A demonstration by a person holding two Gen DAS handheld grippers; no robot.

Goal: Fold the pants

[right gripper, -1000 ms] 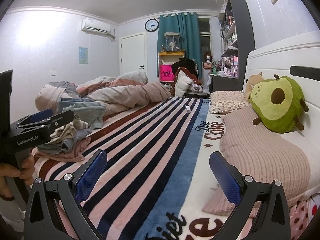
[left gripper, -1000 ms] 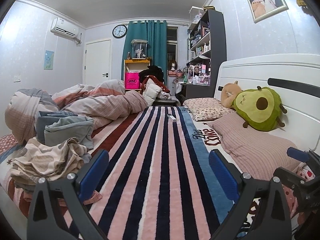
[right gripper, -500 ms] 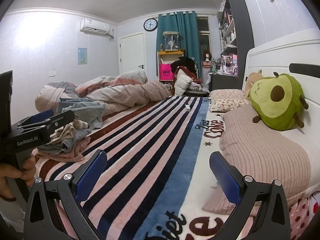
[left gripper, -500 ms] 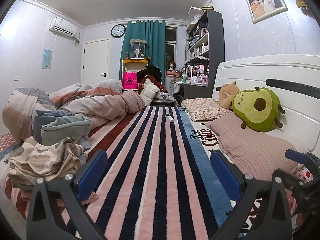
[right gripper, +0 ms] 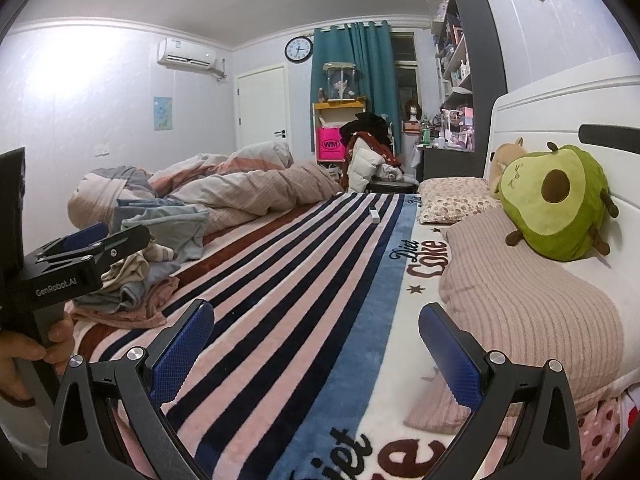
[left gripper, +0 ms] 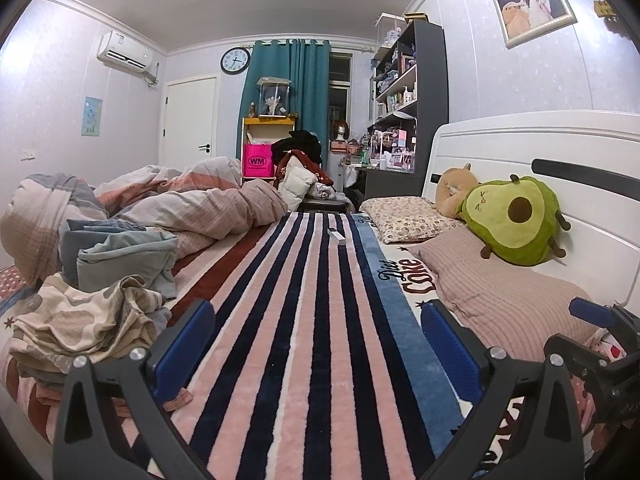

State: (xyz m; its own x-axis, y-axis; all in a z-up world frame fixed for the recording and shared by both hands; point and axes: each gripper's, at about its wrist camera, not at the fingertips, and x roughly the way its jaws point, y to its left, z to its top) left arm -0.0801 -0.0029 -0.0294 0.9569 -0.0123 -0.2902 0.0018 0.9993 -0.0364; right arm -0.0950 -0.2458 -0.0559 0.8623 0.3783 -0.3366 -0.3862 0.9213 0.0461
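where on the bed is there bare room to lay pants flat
The striped blanket is bare between the clothes pile on the left and the pillows on the right, up to the small white box. The left edge and headboard side are crowded.

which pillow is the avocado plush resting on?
The pink ribbed pillow nearest the grippers; the green avocado plush sits on its far end. The floral pillow lies farther away, beside the plush.

Left view swings slightly leftward; right view dips a little.

In the left wrist view the clothes pile and avocado plush sit further left than a second ago; in the right wrist view the avocado plush sits a touch higher, and both claws hang as wide as before.
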